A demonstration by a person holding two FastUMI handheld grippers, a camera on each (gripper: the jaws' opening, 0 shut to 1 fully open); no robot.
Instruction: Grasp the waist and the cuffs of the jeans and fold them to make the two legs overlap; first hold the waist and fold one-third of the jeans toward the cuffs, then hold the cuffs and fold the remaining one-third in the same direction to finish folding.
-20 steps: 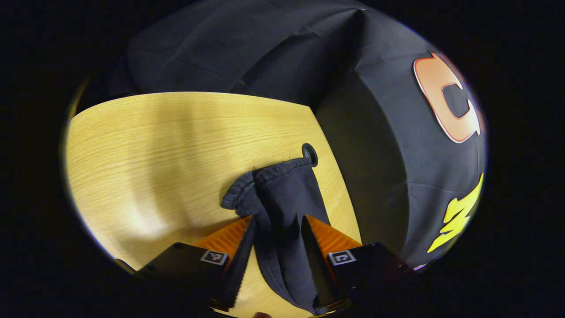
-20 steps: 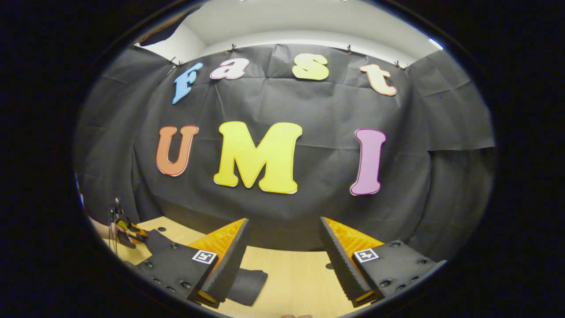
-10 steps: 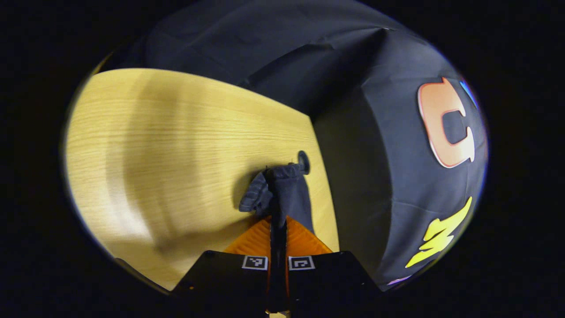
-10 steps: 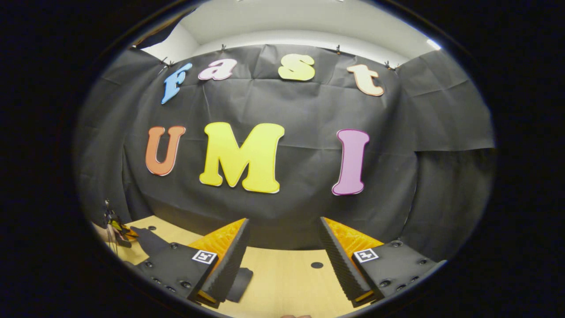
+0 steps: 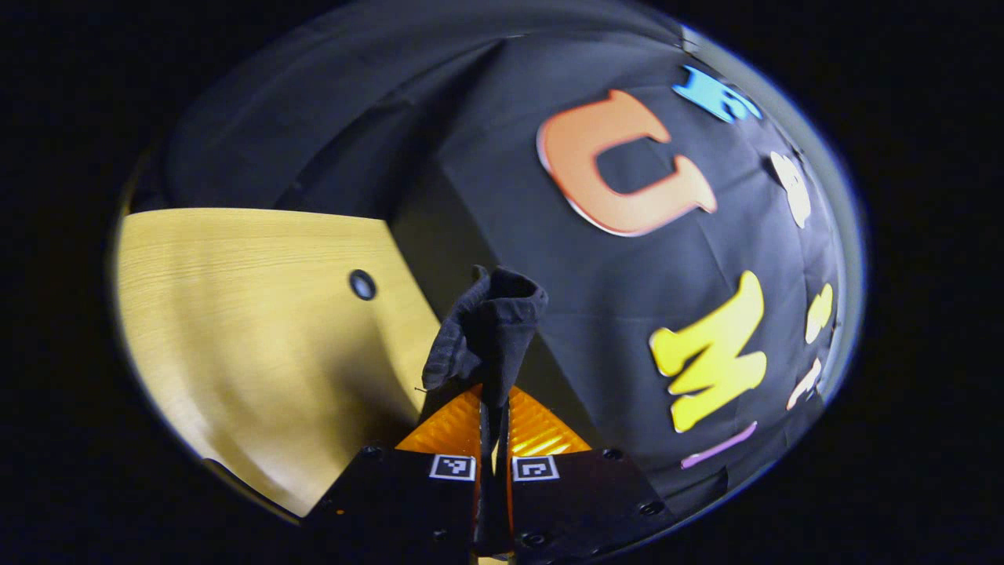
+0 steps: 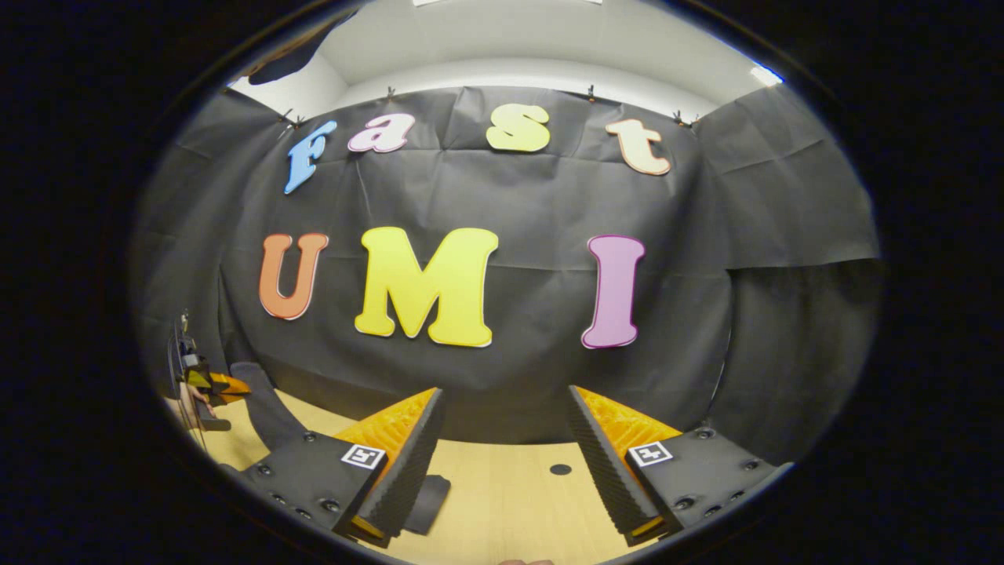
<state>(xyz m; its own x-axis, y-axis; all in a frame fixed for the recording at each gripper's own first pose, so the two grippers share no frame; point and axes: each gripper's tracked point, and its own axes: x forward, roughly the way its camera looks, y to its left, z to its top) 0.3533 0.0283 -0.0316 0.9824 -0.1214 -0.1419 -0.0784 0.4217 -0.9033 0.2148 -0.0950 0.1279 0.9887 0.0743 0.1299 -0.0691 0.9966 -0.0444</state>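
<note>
In the left gripper view, the left gripper at the bottom middle has its two fingers pressed together on a bunch of the dark jeans; the cloth sticks up above the wooden table. In the right gripper view, the right gripper at the bottom has its fingers wide apart and holds nothing; a bit of the jeans lies low on the left. This looks like the first fold; next, the right gripper likely needs to grab the other end.
</note>
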